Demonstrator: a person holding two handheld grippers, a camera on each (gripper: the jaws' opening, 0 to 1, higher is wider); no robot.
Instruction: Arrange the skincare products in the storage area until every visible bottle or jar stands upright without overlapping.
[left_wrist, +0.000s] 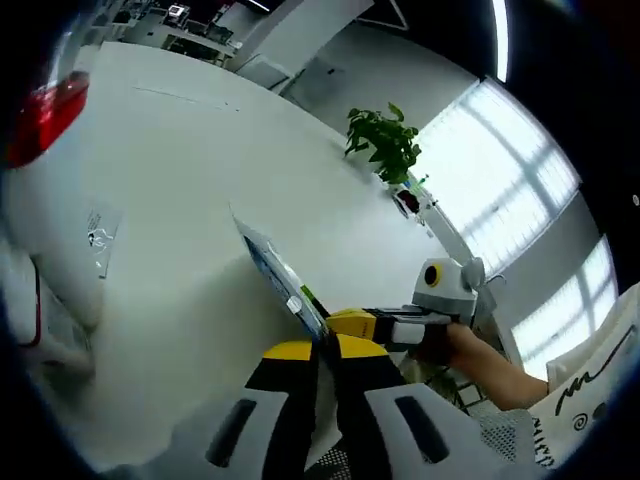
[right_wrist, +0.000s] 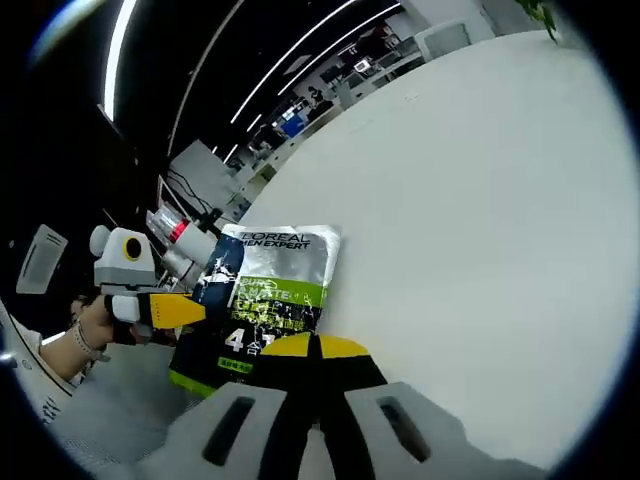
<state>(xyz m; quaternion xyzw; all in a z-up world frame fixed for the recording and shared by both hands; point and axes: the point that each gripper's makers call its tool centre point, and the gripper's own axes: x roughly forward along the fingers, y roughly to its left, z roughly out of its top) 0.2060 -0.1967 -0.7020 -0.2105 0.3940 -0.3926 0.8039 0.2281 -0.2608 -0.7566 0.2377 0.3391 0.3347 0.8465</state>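
A flat L'Oreal Men Expert sachet (right_wrist: 277, 268), silver and dark blue with a green band, hangs above the white table (right_wrist: 480, 200). My right gripper (right_wrist: 315, 346) is shut on its lower edge. My left gripper (right_wrist: 192, 310) comes in from the left, held by a hand, and pinches the sachet's side edge. In the left gripper view the sachet (left_wrist: 268, 262) shows edge-on, rising from my left gripper (left_wrist: 316, 346), which is shut on it. My right gripper (left_wrist: 352, 322) grips it from the right.
A red-capped bottle (left_wrist: 45, 112) and white containers (left_wrist: 35, 310) stand at the table's left side. A small clear packet (left_wrist: 100, 235) lies on the table (left_wrist: 200, 150). A potted plant (left_wrist: 384, 140) stands at the far edge. Red-capped bottles (right_wrist: 185, 235) stand behind the sachet.
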